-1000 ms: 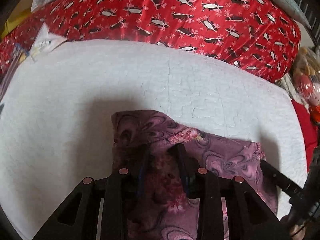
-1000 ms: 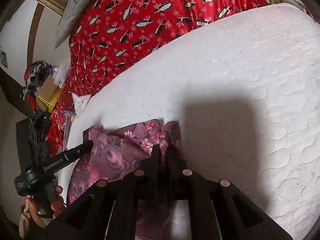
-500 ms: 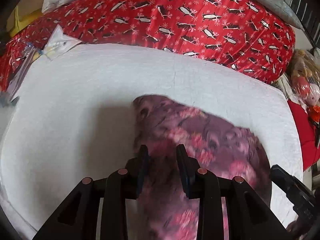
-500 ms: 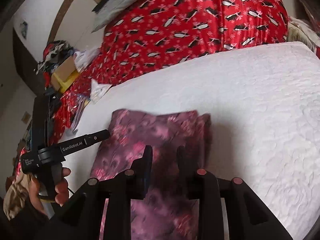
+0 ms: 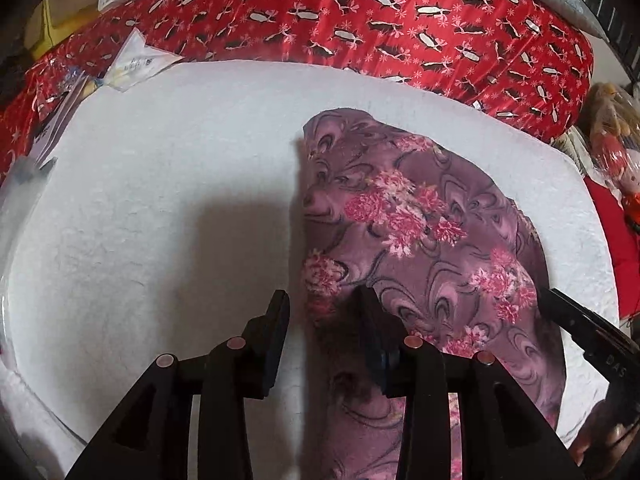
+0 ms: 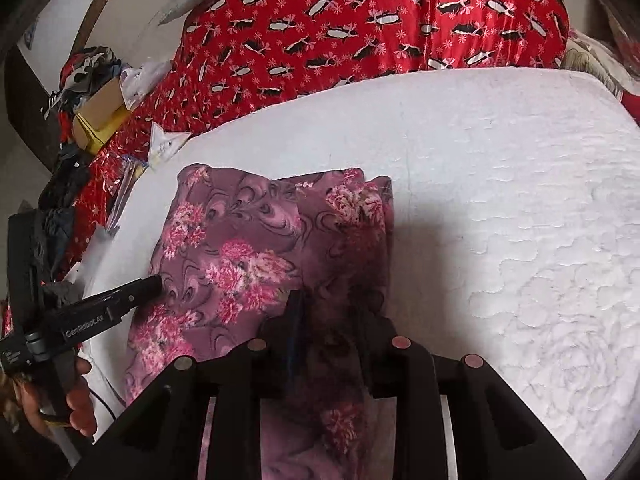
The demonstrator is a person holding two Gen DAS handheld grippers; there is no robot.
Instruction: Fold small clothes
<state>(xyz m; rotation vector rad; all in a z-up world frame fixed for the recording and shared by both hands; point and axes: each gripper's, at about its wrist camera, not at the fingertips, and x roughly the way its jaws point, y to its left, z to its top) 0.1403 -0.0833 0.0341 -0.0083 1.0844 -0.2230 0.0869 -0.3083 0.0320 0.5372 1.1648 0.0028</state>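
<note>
A white quilted bed [image 5: 168,184], backed by a red patterned cover [image 5: 360,20], now carries the purple floral garment [image 5: 400,220] lying flat and folded, no longer bunched as a second ago; one fold looks done. The left tool [image 5: 322,304], jaws opening, straddles the garment's near left edge without gripping. The right tool [image 6: 330,308] hovers part-open over its right side, holding nothing
</note>
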